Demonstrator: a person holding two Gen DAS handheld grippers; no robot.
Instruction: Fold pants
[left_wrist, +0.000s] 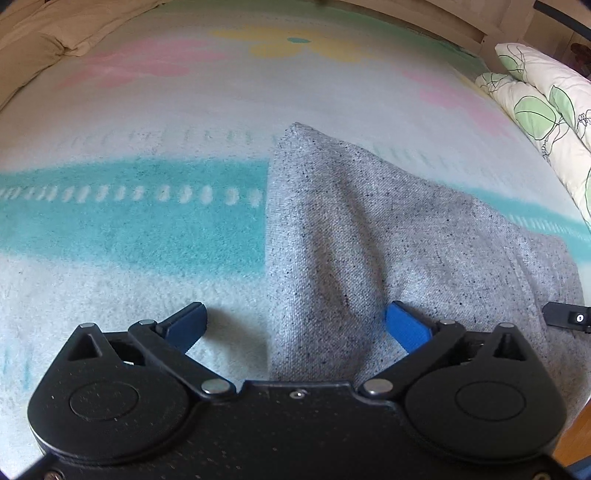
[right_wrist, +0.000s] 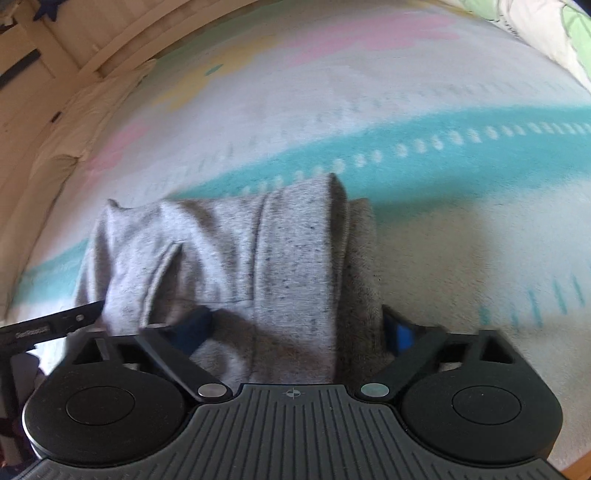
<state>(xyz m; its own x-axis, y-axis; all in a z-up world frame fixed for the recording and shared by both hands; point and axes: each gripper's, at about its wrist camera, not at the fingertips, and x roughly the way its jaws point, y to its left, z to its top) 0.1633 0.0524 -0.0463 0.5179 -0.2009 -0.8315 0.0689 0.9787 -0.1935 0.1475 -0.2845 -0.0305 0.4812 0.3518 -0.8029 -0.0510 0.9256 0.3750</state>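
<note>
Grey speckled pants (left_wrist: 369, 236) lie on a pastel blanket (left_wrist: 147, 229). In the left wrist view my left gripper (left_wrist: 295, 321) is open, its blue pads (left_wrist: 406, 328) straddling the near left edge of the pants; cloth runs between the fingers. In the right wrist view the pants (right_wrist: 236, 258) are bunched and partly folded, a pocket opening showing at left. My right gripper (right_wrist: 299, 328) is open with the folded right edge of the pants between its fingers. Each gripper's tip shows at the edge of the other's view (left_wrist: 569, 317), (right_wrist: 55, 325).
The blanket (right_wrist: 461, 147) has a teal stripe, pink and yellow flowers. A leaf-print duvet (left_wrist: 546, 107) lies along the right side. A beige pillow (left_wrist: 44, 33) sits at the far left. A wooden bed frame (right_wrist: 74, 44) borders the far edge.
</note>
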